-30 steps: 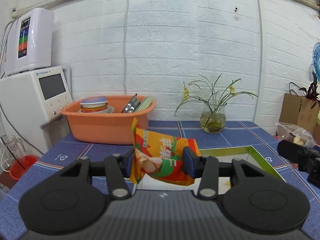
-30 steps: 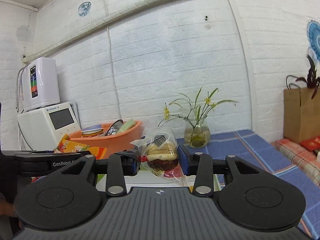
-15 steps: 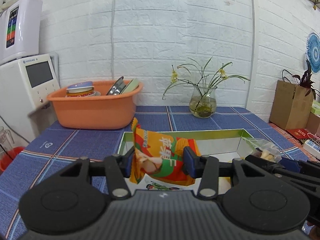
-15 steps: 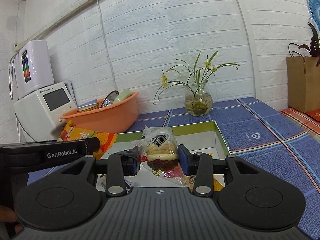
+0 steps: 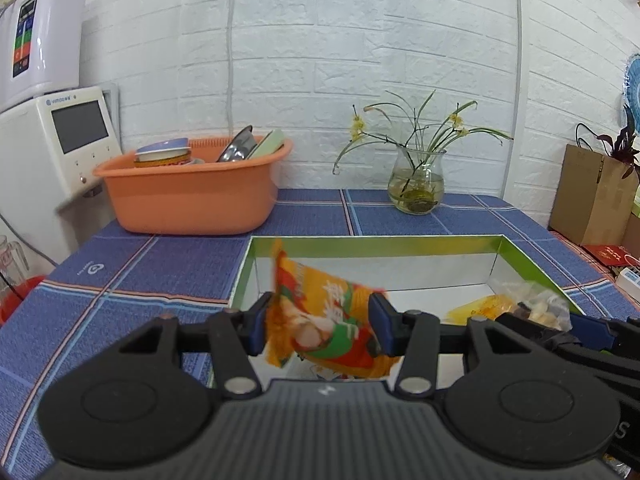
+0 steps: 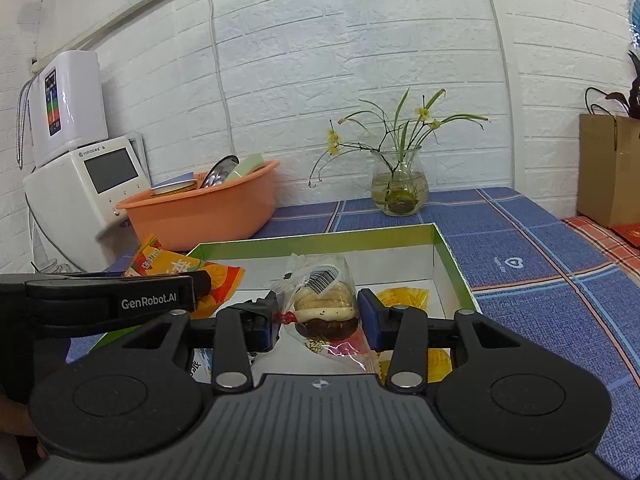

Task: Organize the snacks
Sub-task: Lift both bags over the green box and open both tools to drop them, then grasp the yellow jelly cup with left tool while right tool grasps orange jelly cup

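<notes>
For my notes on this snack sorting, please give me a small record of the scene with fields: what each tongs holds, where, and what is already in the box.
left tongs: shut on orange snack bag, over the near left part of the box
right tongs: shut on clear bun packet, over the box
box: green rim, white inside, open, on blue tablecloth
already in box: yellow packet
behind box: orange basin, glass vase

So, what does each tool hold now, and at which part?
The left tool pinches the orange snack bag across its middle. The right tool pinches the clear-wrapped sandwich cake by its two sides.
</notes>
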### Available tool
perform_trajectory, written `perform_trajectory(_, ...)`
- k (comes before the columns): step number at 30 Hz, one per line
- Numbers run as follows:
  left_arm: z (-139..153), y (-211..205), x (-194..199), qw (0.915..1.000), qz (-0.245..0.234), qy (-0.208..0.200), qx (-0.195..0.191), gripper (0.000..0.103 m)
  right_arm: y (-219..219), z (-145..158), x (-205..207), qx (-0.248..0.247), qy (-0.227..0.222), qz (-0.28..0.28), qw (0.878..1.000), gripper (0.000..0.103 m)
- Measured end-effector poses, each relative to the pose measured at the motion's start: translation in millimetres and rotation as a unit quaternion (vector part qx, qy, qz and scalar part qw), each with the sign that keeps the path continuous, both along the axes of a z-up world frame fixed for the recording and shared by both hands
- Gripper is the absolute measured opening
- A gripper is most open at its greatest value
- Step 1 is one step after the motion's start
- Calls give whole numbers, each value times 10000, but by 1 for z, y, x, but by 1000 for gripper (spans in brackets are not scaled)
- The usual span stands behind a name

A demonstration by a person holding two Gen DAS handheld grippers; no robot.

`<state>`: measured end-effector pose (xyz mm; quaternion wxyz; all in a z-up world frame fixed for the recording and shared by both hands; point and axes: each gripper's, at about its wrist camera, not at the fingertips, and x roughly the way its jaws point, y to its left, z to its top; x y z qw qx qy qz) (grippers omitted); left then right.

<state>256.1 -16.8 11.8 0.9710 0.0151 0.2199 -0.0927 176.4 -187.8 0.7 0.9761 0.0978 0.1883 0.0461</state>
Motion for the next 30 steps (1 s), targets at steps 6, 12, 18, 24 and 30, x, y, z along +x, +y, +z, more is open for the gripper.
perform_trajectory(6, 1, 1, -1, 10000, 47, -54, 6, 54, 1, -1, 0, 3, 19, -7, 10000, 79)
perform_trajectory(12, 4, 2, -4, 9999, 52, -121, 19, 61, -1, 0, -1, 67, -35, -19, 10000, 86)
perform_trajectory(18, 22, 16, -25, 9992, 144, -363, -62, 67, -5, 6, -8, 201, -6, -29, 9998, 86)
perform_trajectory(24, 25, 53, -79, 9988, 268, -401, -18, 70, -39, 27, -50, 571, -291, 148, 9978, 101)
perform_trajectory(30, -2, 81, -103, 9982, 358, 197, -449, 71, -83, 29, -88, -238, -254, -562, 9978, 103)
